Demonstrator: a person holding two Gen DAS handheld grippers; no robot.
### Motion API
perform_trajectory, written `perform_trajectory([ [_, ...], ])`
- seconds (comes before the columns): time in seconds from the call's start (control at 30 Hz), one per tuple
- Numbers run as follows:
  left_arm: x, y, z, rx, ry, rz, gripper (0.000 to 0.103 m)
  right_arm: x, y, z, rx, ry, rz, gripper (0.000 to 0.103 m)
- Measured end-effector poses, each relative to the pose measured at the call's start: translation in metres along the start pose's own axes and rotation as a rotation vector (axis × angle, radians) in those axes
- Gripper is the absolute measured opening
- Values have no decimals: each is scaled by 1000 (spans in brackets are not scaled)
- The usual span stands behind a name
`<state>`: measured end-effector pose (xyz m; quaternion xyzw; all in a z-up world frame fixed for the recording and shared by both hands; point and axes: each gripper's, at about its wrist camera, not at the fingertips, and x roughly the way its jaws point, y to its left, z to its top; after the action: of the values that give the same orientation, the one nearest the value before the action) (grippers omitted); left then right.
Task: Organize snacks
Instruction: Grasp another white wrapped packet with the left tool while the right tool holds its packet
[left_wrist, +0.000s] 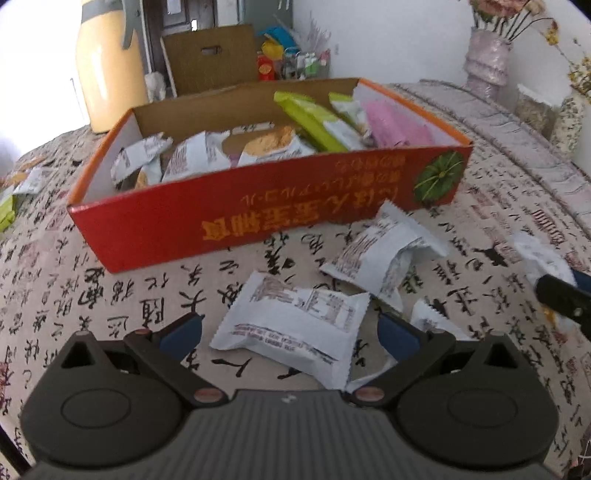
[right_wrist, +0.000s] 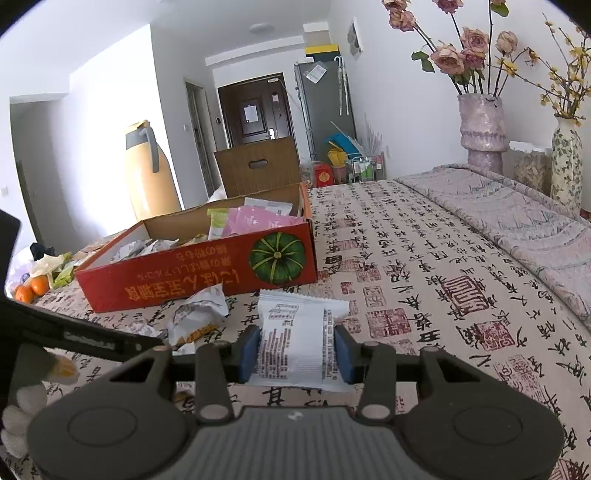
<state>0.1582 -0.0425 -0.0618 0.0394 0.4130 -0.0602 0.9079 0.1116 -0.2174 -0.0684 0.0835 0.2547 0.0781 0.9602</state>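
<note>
Left wrist view: beyond my spread left gripper (left_wrist: 290, 328), the shallow red cardboard box (left_wrist: 258, 221) holds white, green and pink snack packets. Between those fingers, untouched, a white rectangular snack packet (left_wrist: 291, 328) lies flat on the calligraphy-print tablecloth (left_wrist: 110, 295), long axis running finger to finger. My right gripper (right_wrist: 297, 349) pinches another white printed packet (right_wrist: 295, 343), long axis pointing ahead towards the box.
</note>
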Motion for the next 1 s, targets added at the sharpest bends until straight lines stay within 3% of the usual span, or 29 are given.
perform_trajectory([
  [0.33,2,2,-6,-46,-27,24,101,3,-1,-3,8,10,10,42],
  [0.4,1,2,-6,-48,-36,28,97,2,-1,-3,9,10,11,42],
  [0.53,-8,4,-8,-42,-60,20,74,1,0,-5,8,11,15,42],
  [0.83,-18,11,-17,-50,-93,14,52,-2,5,-7,-3,12,23,42],
  [1.0,-23,14,-20,-46,-111,9,46,-4,8,-7,-9,11,27,42],
])
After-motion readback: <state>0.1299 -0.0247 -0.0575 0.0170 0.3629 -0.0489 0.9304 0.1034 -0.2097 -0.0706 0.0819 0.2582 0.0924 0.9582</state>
